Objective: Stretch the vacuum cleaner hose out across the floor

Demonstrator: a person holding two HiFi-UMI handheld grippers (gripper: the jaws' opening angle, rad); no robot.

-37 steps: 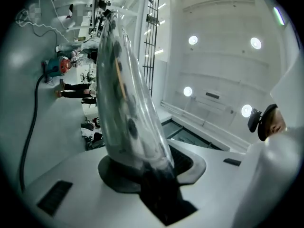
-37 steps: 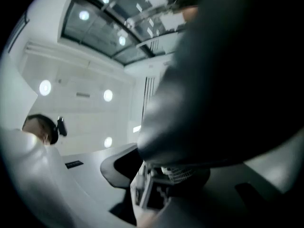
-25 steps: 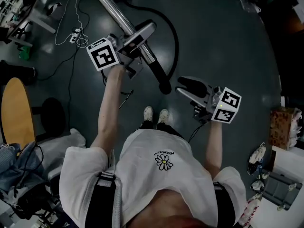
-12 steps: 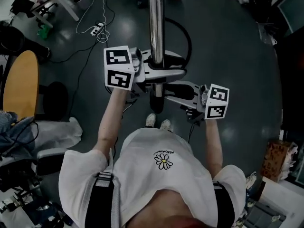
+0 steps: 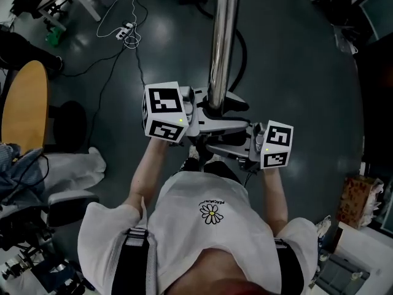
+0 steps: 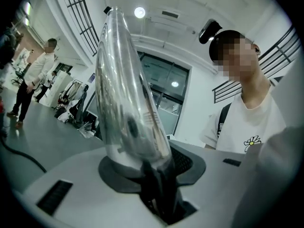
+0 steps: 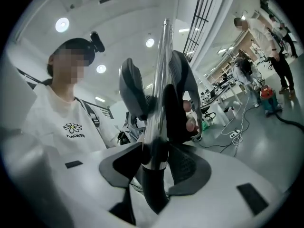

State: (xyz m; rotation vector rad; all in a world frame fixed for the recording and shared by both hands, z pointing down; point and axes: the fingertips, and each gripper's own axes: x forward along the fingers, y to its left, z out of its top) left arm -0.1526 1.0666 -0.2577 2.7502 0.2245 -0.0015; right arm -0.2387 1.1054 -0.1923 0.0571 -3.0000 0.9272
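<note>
The tube (image 5: 220, 35) at 12 o'clock is shiny silver, and the hose (image 5: 244, 54) beside it is black. The left gripper (image 6: 156, 175) and right gripper (image 7: 154, 160) are pale grey with black-faced jaws, their cubes white with black squares. The floor (image 5: 295, 72) is dark grey-green. The T-shirt (image 5: 184, 226) is white with a yellow-centred daisy. The table (image 5: 24, 109) at 9 o'clock is tan.

The vacuum tube (image 5: 221, 39) stands between the jaws of left gripper (image 5: 216, 108) and right gripper (image 5: 215, 145), the hose (image 5: 244, 49) curving behind it.
</note>
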